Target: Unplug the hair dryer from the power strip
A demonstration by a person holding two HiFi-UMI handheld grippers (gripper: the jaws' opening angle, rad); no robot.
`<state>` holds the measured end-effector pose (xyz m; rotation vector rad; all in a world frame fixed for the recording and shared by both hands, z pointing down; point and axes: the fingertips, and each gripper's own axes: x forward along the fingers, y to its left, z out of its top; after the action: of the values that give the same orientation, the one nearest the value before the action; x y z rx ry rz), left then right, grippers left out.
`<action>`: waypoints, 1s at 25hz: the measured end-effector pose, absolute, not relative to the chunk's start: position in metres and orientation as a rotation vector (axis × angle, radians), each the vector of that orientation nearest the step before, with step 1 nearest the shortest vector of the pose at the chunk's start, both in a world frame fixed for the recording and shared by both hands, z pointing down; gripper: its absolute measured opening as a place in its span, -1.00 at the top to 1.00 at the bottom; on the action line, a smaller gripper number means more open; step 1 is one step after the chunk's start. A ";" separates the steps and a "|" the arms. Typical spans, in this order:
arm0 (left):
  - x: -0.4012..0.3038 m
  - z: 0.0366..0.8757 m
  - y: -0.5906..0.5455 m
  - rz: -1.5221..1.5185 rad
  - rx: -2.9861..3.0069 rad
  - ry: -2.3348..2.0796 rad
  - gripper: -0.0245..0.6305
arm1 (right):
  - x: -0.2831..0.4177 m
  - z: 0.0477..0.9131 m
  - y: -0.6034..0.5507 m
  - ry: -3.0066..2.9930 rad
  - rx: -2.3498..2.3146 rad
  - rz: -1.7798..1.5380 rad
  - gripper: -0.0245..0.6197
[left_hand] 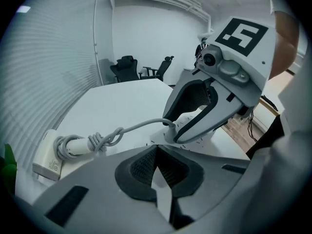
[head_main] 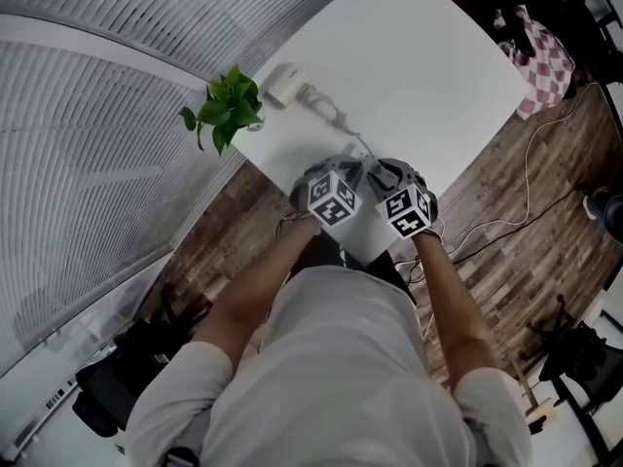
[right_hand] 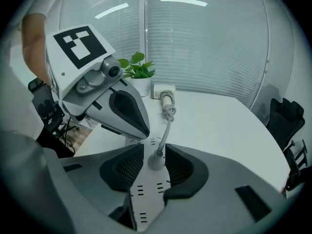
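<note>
A white hair dryer (head_main: 280, 84) lies on the white table (head_main: 409, 56) beside a plant. Its grey cable (right_hand: 168, 121), knotted near the dryer (left_hand: 48, 155), runs to a round plug (right_hand: 156, 161) seated in the white power strip (right_hand: 144, 199) at the table's near edge. My right gripper (right_hand: 155, 147) is open, and its dark pads stand on either side of the plug without pressing it. My left gripper (left_hand: 156, 147) is just beyond, over the strip's far end. Its fingertips meet, and white strip shows through the gap below them. Both grippers (head_main: 365, 168) are side by side in the head view.
A potted green plant (head_main: 226, 110) sits at the table's left corner next to the dryer. Window blinds run along the left. Office chairs (left_hand: 126, 65) stand past the table's far end. A checkered cloth (head_main: 540, 56) and loose cables (head_main: 526, 193) lie on the wooden floor at right.
</note>
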<state>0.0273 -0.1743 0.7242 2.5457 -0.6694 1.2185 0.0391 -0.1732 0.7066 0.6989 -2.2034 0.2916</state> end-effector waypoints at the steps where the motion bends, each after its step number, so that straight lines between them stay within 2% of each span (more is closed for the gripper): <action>1: 0.028 0.726 -0.175 1.229 2.543 -0.664 0.84 | 0.038 0.709 -0.173 -2.200 0.690 0.286 0.47; 11: 0.032 0.739 -0.179 1.329 2.541 -0.621 0.84 | 0.038 0.723 -0.177 -2.167 0.650 0.242 0.55; 25: 0.033 0.744 -0.179 1.494 2.505 -0.657 0.84 | 0.038 0.714 -0.180 -2.203 0.731 0.361 0.70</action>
<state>0.0330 -0.1788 0.7439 2.5046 -0.6571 1.4945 0.0381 -0.1797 0.7145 0.7311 -2.2029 0.3612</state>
